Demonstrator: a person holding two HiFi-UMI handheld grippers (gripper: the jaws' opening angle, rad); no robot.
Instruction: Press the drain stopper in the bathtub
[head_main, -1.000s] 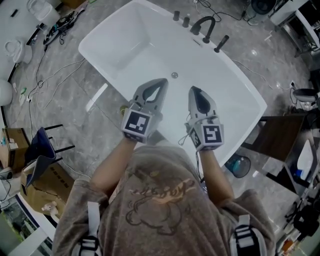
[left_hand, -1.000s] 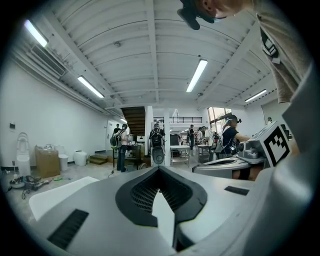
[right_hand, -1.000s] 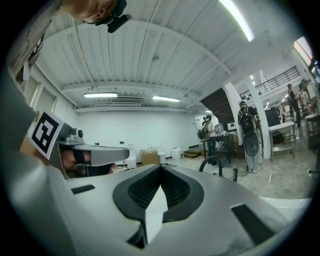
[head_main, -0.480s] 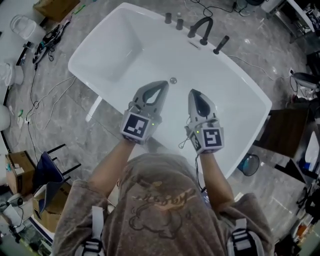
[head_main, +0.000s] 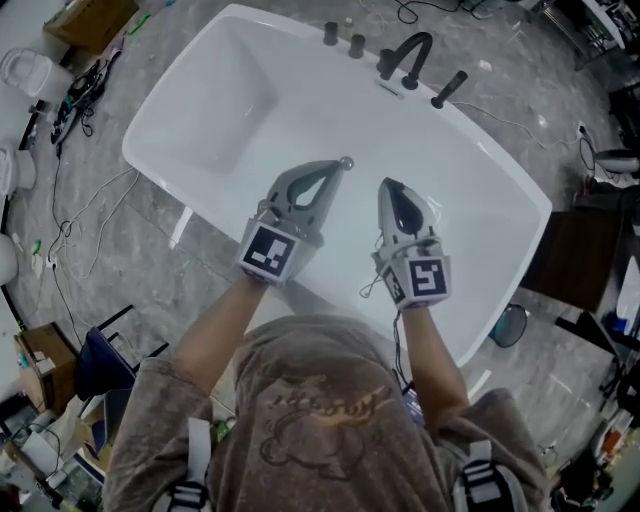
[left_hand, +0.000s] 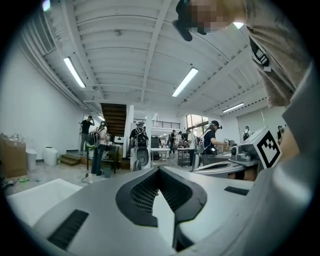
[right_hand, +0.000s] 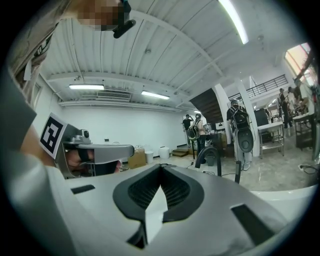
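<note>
The left gripper (head_main: 337, 166) had its jaws pressed together with nothing between them, as its own view (left_hand: 159, 170) showed, and the right gripper (head_main: 388, 186) was likewise closed and empty (right_hand: 161, 168). The drain stopper (head_main: 347, 161), a small round metal disc, sat on the floor of the white bathtub (head_main: 215, 95), near the tub's middle. Seen from the head view, the left gripper's tip lay right against the stopper's edge, though contact could not be judged; the right gripper's tip hung over the tub floor just beside the stopper, towards the tub's near rim. On the tub's far rim stood a black faucet (head_main: 408, 52), with two black knobs (head_main: 342, 39) to one side of it and a black hand shower (head_main: 449, 89) to the other. Cables (head_main: 85, 215) trailed over the grey floor outside the tub's left end, and a dark chair (head_main: 105, 352) stood beyond them.
</note>
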